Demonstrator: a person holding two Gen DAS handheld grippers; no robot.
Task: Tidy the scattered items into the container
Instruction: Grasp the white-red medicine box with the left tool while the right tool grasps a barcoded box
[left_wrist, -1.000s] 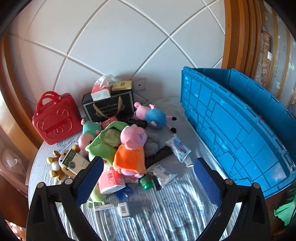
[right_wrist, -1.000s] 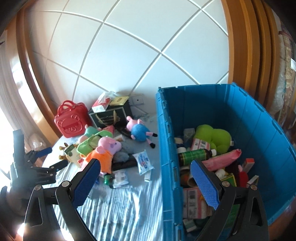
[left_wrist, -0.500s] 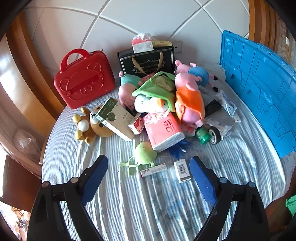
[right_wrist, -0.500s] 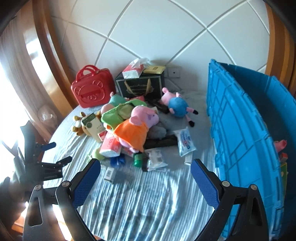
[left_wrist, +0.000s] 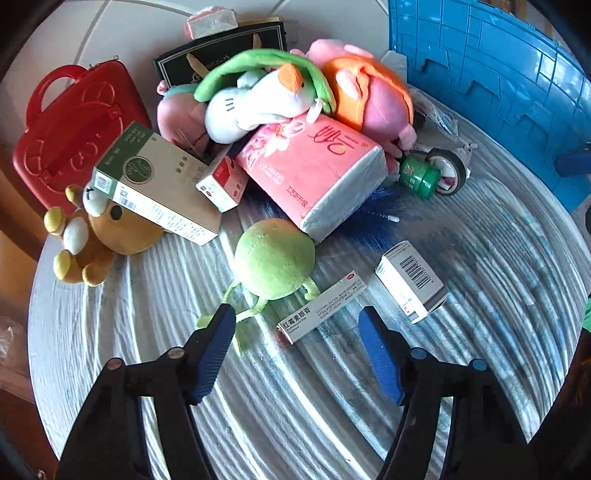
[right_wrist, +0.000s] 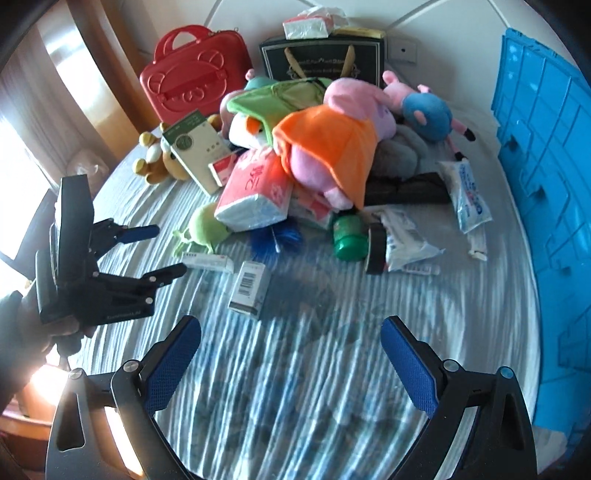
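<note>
My left gripper (left_wrist: 297, 325) is open and empty, low over the striped cloth. A long white ointment box (left_wrist: 321, 306) lies between its fingertips, with a green round plush (left_wrist: 275, 258) just beyond. A small barcode box (left_wrist: 412, 280) lies to the right. My right gripper (right_wrist: 290, 343) is open and empty above bare cloth. The left gripper (right_wrist: 159, 251) also shows at the left of the right wrist view. The blue crate (right_wrist: 546, 184) stands at the right; its inside is hidden.
A pile holds a pink tissue pack (left_wrist: 314, 166), a pig plush in orange (right_wrist: 332, 147), a green-and-white box (left_wrist: 155, 184), a bear plush (left_wrist: 96, 229), a green jar (right_wrist: 349, 236) and a tape roll (left_wrist: 447, 170). A red case (right_wrist: 195, 74) and black box (right_wrist: 321, 59) stand behind.
My left gripper has dropped and moved in close over the long white box and green plush. My right gripper has swung left and down, away from the crate, toward the pile.
</note>
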